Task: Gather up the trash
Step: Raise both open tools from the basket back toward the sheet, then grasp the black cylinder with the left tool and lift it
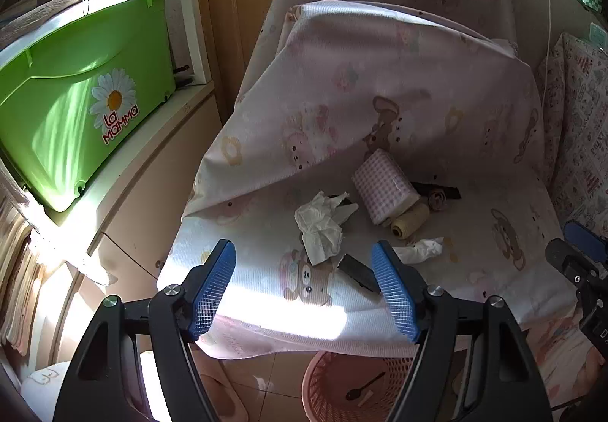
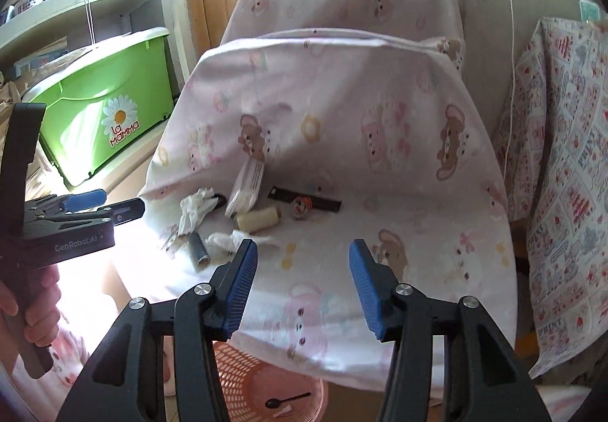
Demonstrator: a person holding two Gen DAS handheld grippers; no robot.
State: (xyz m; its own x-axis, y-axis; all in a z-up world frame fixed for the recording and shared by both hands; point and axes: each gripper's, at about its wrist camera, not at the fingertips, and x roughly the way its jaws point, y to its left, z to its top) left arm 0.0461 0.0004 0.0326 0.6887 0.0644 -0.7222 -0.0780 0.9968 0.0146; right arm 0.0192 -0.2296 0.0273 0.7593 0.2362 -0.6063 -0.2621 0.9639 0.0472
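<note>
Trash lies scattered on the chair seat [image 1: 243, 292] in front of you, which is covered in a pink bear-print sheet. Your left tool [image 1: 304, 262] hangs wide open with nothing between its blue pads, just short of the big crumpled tissue [image 1: 319, 228]. A dark thread spool [image 1: 359, 272] lies beside that tissue, partly behind your right-hand pad. A smaller tissue wad [image 1: 421, 249] sits just beyond it, near the cream thread spool [image 1: 408, 220] and the pink checked roll [image 1: 383, 190].

Your right tool [image 2: 304, 262] is also spread wide and holds nothing, hovering over a bare part of the seat to the right of the litter. Your left hand [image 2: 36, 319] grips its handle at that view's edge.

Below the seat's front edge stands the pink basket [image 1: 323, 380], with a black spoon [image 1: 363, 387] lying inside.
</note>
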